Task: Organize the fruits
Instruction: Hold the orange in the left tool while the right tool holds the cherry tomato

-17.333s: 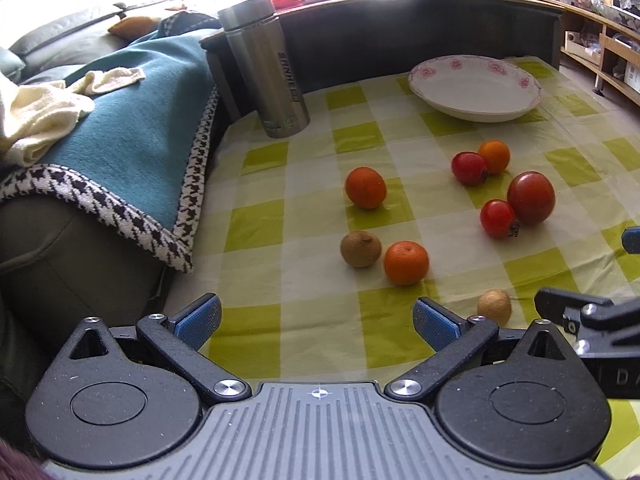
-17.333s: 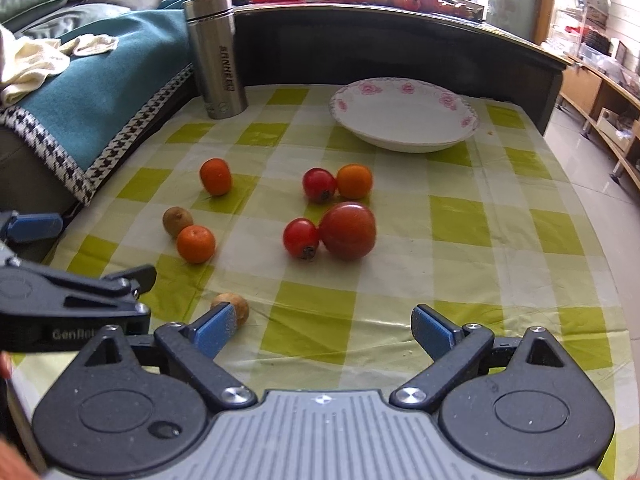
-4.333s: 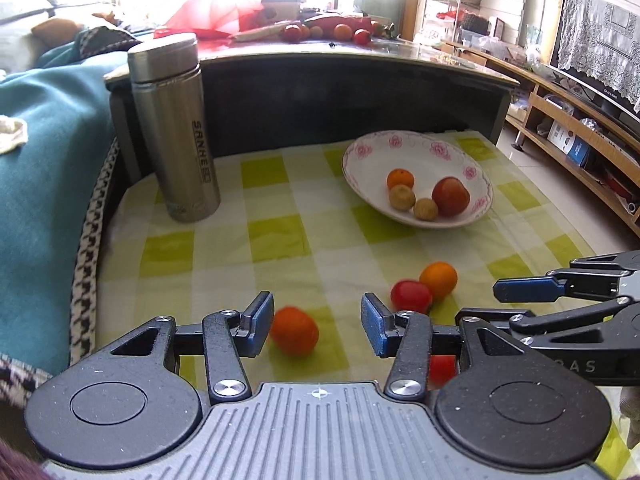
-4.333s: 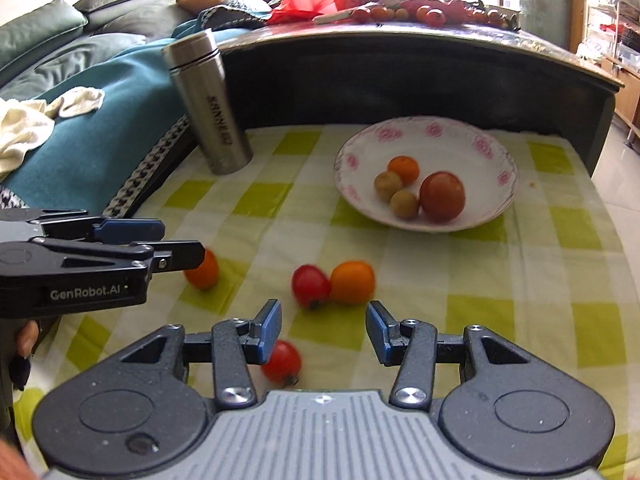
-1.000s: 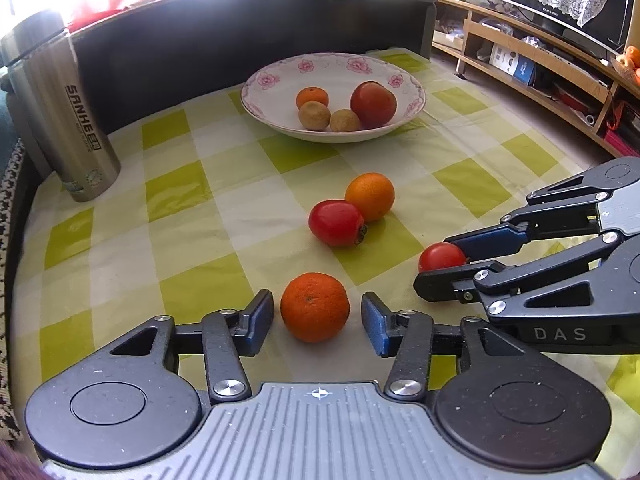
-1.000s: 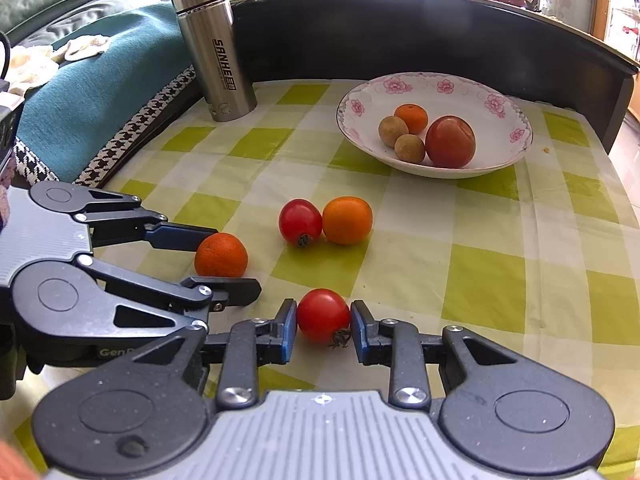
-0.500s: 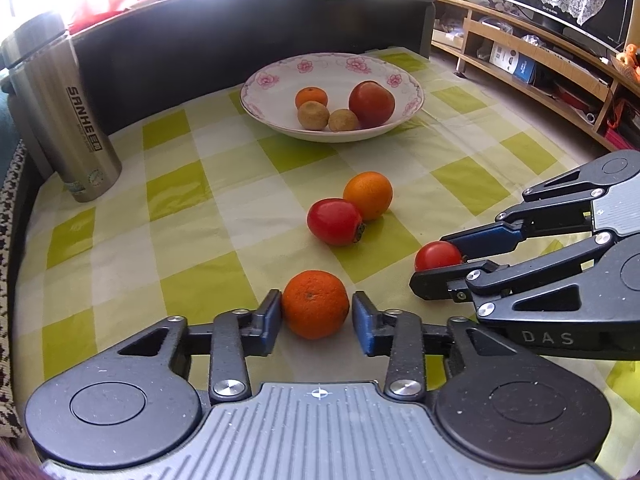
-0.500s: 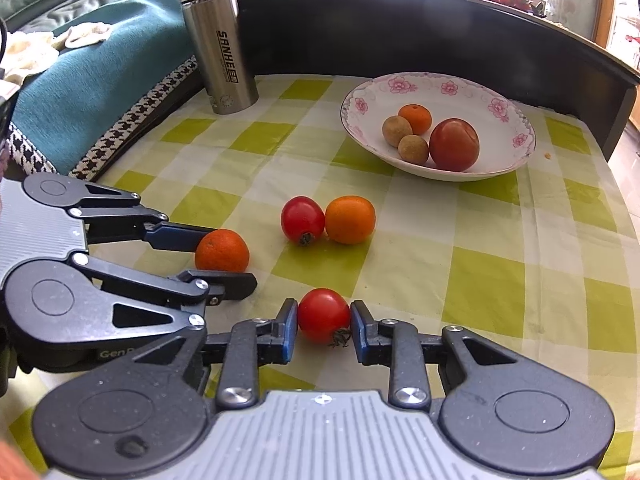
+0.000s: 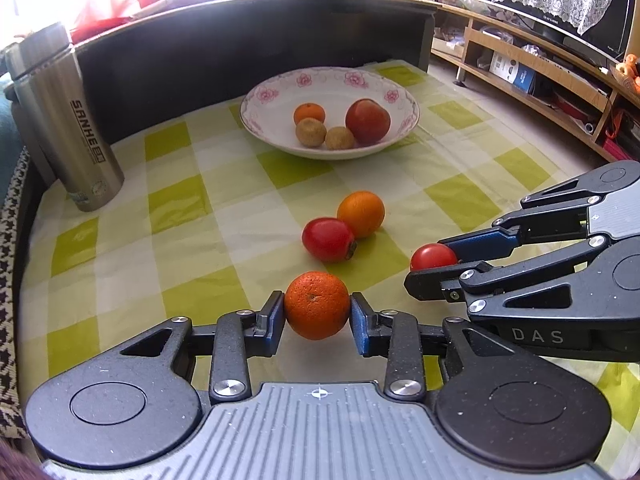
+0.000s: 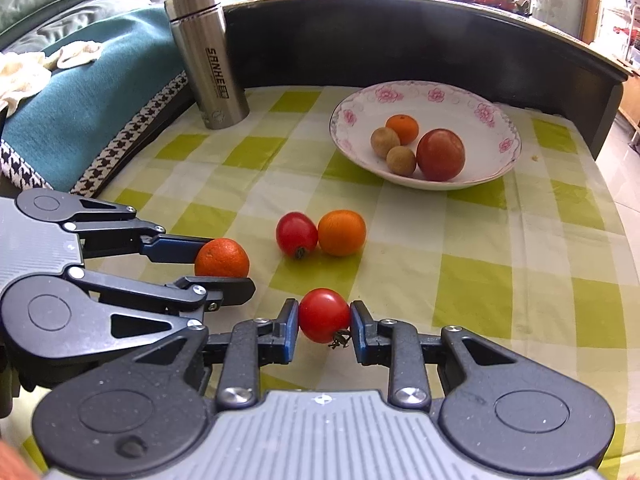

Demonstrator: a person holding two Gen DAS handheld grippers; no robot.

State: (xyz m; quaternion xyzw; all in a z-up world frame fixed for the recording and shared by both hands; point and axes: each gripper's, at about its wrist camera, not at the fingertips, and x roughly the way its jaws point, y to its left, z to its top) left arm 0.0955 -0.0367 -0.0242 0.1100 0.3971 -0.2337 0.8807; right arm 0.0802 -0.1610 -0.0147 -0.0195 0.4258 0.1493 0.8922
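Left wrist view: left gripper (image 9: 317,316) is clamped on a mandarin (image 9: 317,305), both blue pads touching its sides; the fruit sits squarely between the fingertips, at their very ends, over the green-and-white checked cloth (image 9: 192,208). Whether it is lifted off the cloth cannot be told. To the right, the right gripper (image 9: 434,266) enters sideways, pinching a small red tomato (image 9: 431,256) between its blue upper finger and black lower finger. Ahead on the cloth lie a second red tomato (image 9: 328,239) and an orange fruit (image 9: 361,214), touching each other, well apart from both claws. Farther back stands a white bowl with pink flowers (image 9: 264,98) holding a small orange, two brown fruits and a large red fruit. A steel flask (image 9: 66,120) stands upright at the left, near the dark rail.

Right wrist view: right gripper (image 10: 324,322) is closed on the small red tomato (image 10: 323,314), pads touching both sides, stem end (image 10: 339,343) pointing down and to the right. The fruit sits at the fingertips, centred between them. At the left, the left gripper (image 10: 218,262) shows side-on, holding the mandarin (image 10: 222,258) between its two fingers. Second tomato (image 10: 296,234) and orange fruit (image 10: 342,232) lie touching, just beyond both claws. Bowl (image 10: 496,120) sits farther back to the right with four fruits inside. Flask (image 10: 208,56) stands upright at the back left, beside a teal blanket with houndstooth edging (image 10: 80,120).
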